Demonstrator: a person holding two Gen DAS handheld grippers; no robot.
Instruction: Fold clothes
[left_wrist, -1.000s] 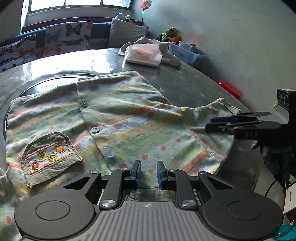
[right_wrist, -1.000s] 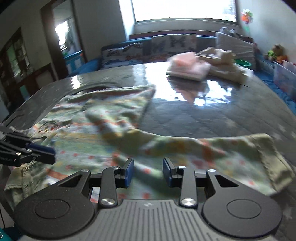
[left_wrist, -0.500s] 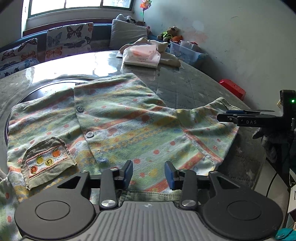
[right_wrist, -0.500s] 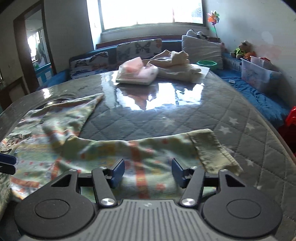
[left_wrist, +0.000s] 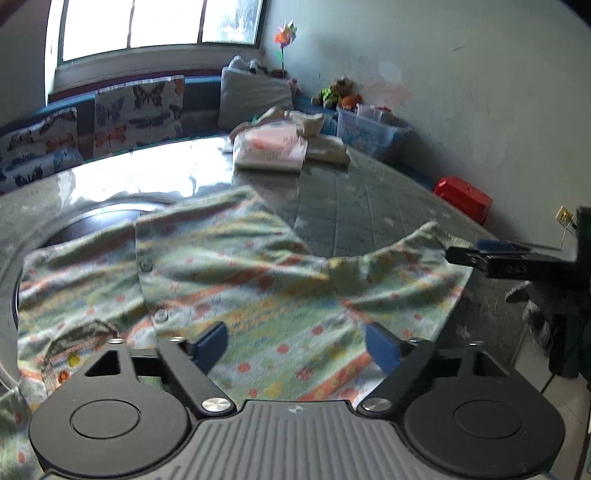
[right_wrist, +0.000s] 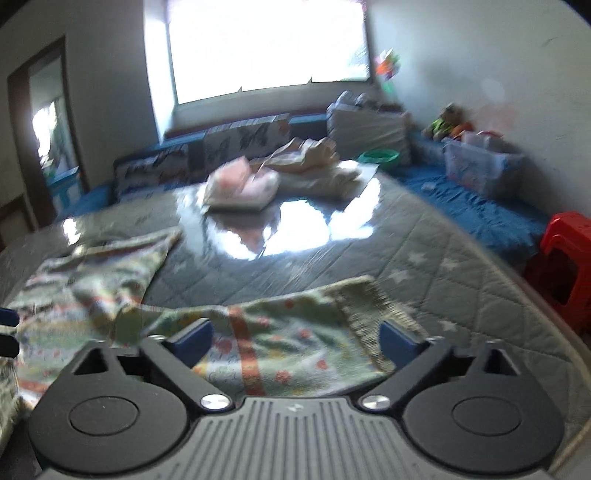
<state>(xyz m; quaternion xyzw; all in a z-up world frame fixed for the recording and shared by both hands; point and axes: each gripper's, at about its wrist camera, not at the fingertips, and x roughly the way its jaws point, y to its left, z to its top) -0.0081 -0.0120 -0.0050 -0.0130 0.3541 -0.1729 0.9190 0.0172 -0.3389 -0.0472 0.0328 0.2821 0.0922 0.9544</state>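
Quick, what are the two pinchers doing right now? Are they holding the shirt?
Left gripper: open, jaws just spread wide, holding nothing; the shirt lies below.
Right gripper: open, jaws just spread wide, holding nothing; the sleeve lies free.

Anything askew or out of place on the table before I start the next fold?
Nothing damaged or spilled. The patterned shirt lies spread but rumpled; its sleeve stretches toward the table's edge. Both grippers, left and right, have just opened and hold nothing. The folded pile at the far side looks tidy enough.
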